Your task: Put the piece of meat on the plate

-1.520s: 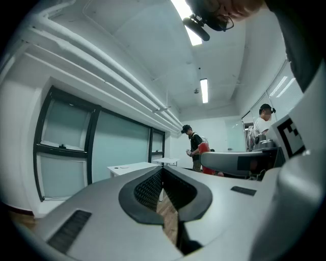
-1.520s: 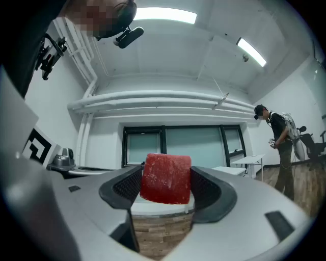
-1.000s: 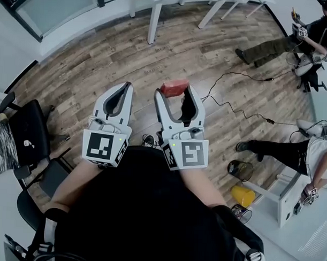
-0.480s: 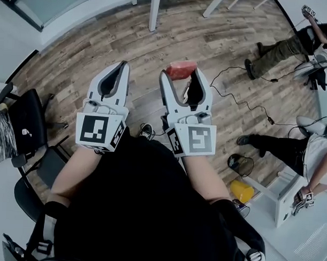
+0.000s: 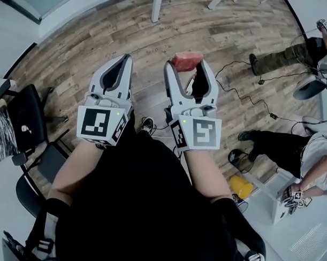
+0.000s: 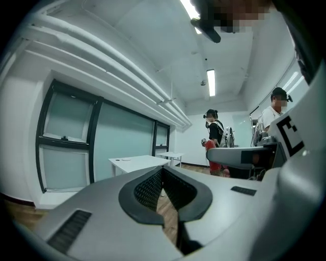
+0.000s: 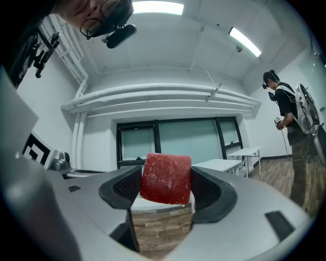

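A red block of meat point(image 5: 186, 60) point(image 7: 166, 178) is clamped between the tips of my right gripper point(image 5: 187, 66) point(image 7: 167, 189), held in the air above the wooden floor. My left gripper point(image 5: 118, 64) point(image 6: 162, 189) is beside it on the left, shut with nothing between its jaws. No plate shows in any view. In the left gripper view the right gripper and the meat point(image 6: 211, 153) appear at the right.
White tables point(image 7: 226, 164) stand by a glazed wall ahead. A black office chair point(image 5: 24, 128) is at the left, a cable point(image 5: 245, 95) and a yellow bin point(image 5: 241, 187) at the right. Other people point(image 5: 295, 51) point(image 7: 293, 127) stand nearby.
Both grippers have lifted and shifted a little to the right in the head view, the meat still held. The people at the right have moved.
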A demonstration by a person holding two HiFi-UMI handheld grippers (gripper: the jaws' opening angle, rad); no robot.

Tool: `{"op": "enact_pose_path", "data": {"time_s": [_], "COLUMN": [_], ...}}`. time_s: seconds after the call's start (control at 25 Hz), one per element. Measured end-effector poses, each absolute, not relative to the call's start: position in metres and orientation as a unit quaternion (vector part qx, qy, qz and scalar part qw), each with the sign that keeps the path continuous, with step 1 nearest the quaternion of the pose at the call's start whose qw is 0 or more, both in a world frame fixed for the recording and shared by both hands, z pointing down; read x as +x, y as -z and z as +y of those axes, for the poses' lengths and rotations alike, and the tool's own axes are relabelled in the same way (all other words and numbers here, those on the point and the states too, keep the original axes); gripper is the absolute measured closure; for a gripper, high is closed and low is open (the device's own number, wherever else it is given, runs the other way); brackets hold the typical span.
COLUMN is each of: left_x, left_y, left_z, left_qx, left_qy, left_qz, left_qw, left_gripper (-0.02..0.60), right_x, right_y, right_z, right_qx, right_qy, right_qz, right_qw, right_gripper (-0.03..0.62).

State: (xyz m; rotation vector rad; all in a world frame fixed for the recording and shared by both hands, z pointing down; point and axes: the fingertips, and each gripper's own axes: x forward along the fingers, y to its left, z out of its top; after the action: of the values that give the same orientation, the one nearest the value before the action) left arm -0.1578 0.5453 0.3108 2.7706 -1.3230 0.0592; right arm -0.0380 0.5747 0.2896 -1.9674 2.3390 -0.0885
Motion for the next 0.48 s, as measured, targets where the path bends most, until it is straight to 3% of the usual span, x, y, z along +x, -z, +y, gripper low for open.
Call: {"op": "enact_pose_path", "data": {"time_s": [0.48], "left_x": [-0.173], "left_y": [-0.322], "left_z": [0.444], "left_qx": [0.907], "left_qy": [-0.012], "left_qz": [-0.417], "left_qw": [0.052], "left_gripper": [0.578], "right_x": [-0.061], "right_y": [-0.303], "right_z": [0.478], "right_qx": [-0.652], "right_qy": [0.041], "right_qz": [0.757], "right_qw": [0.019], "right_gripper": [0.293]}}
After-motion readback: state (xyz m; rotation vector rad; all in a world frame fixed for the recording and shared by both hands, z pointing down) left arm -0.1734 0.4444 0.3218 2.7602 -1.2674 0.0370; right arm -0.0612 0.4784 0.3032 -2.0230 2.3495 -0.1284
